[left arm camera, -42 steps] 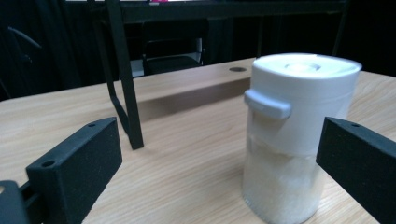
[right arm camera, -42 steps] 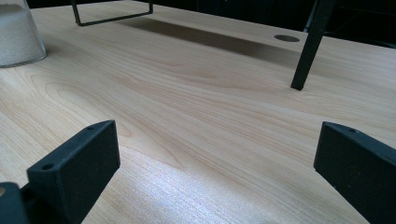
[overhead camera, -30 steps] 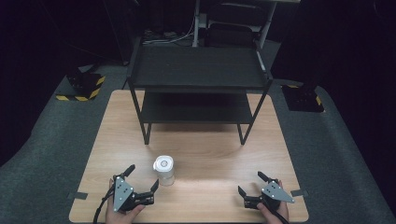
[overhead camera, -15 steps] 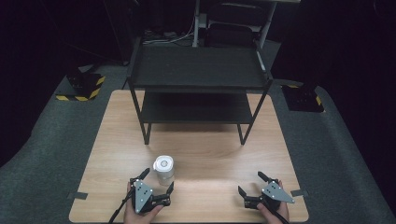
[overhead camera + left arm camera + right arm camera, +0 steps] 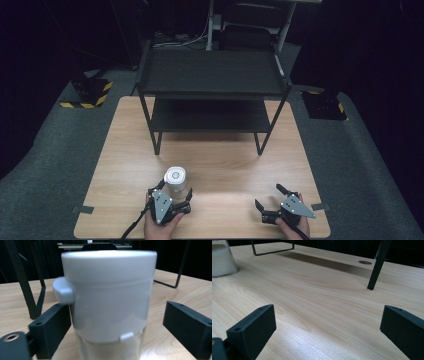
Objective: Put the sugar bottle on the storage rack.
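On the light wooden table (image 5: 220, 165) there is one container: a single clear jar with a broad white plastic lid (image 5: 175, 181), upright and partly filled with a pale granular content, standing at the near left part of the table, in front of the left legs of the rack. The left gripper (image 5: 173, 198), one of two black two-jaw tools held in a person's hands, sits just on the near side of that jar with its jaws reaching around it. In the left gripper view the jar (image 5: 108, 302) stands between the two black jaws; the left one lies against or very close to the jar's side below a small tab on the lid, while a clear gap shows between the right one and the jar. The jaws have just been closing with the jar between them, but they do not yet clamp it. Farther back, at the middle of the table, stands one black metal two-shelf rack (image 5: 212, 75) on thin legs. At the near right, well apart from the jar, the right gripper (image 5: 274, 201) rests low over bare wood with its two jaws spread wide and nothing between them; its own view shows the jar's base (image 5: 222, 261) far off at the upper left.
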`<state>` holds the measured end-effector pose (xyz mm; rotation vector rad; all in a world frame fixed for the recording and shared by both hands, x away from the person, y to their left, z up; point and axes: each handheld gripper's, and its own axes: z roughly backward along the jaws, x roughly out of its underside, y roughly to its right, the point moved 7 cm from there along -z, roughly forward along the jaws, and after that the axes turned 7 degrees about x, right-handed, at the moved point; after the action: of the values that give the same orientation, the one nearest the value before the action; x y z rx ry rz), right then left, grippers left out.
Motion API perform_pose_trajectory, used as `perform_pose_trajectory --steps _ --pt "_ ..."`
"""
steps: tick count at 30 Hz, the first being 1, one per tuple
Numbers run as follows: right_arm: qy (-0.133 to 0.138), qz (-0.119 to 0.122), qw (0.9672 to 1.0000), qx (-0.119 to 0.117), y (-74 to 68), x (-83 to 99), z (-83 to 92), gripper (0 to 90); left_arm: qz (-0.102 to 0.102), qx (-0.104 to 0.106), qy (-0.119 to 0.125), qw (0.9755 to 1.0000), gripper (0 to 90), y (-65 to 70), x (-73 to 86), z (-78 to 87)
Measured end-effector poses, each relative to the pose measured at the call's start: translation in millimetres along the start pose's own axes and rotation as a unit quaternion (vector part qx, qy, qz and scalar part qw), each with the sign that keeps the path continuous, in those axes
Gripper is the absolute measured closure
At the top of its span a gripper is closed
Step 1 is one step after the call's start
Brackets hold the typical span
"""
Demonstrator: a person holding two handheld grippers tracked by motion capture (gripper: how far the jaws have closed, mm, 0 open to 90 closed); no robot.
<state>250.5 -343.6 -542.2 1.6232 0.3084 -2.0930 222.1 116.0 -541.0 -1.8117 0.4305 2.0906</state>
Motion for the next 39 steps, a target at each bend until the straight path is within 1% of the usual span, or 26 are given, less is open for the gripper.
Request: perform_pose_trajectory --steps 2,4,8,13,18,21,23,24,25,29,35,39 --pt "0.000 0.000 1.0000 0.000 0.1 0.0 0.0 0.1 0.003 -0.006 0.000 1.0000 11.3 1.8 -1.3 -2.4" --pt "0.000 0.000 1.0000 -0.001 0.2 0.1 0.0 0.2 0.007 -0.013 0.001 0.9999 14.7 3.9 -1.7 -3.7" --pt "0.001 -0.001 1.0000 -0.001 0.2 0.2 0.1 0.2 0.005 -0.026 0.000 0.9996 17.9 7.5 -1.0 -4.7" --pt "0.001 0.000 1.0000 -0.001 0.1 0.3 0.2 0.2 0.008 -0.035 -0.003 0.9994 22.0 8.2 -0.9 -6.3" --pt "0.001 0.000 1.0000 -0.001 0.1 0.3 0.2 0.1 0.007 -0.039 -0.004 0.9992 23.8 9.1 -0.1 -7.2" --pt "0.001 0.001 1.0000 -0.001 0.1 0.2 0.1 0.1 0.012 -0.041 -0.003 0.9991 24.3 9.9 0.7 -8.4" --pt "0.002 0.001 1.0000 -0.001 0.2 0.3 0.1 0.1 0.009 -0.045 -0.003 0.9990 24.6 10.6 1.2 -8.9" --pt "0.002 0.001 1.0000 -0.001 0.2 0.3 0.2 0.1 0.007 -0.047 -0.003 0.9989 26.5 10.5 1.3 -8.9" --pt "0.002 0.001 1.0000 -0.001 0.2 0.4 0.2 0.1 0.009 -0.046 -0.002 0.9989 29.0 9.9 1.4 -8.9" --pt "0.002 0.001 1.0000 -0.002 0.3 0.4 0.1 0.1 0.016 -0.041 -0.006 0.9990 29.3 7.0 -0.9 -9.0" --pt "0.003 0.001 1.0000 -0.003 0.4 0.5 0.2 0.1 0.016 -0.030 -0.010 0.9994 29.4 2.0 -3.5 -8.8" --pt "0.003 0.001 1.0000 -0.003 0.5 0.5 0.2 0.1 0.011 -0.026 -0.012 0.9995 29.5 0.2 -4.5 -8.4"
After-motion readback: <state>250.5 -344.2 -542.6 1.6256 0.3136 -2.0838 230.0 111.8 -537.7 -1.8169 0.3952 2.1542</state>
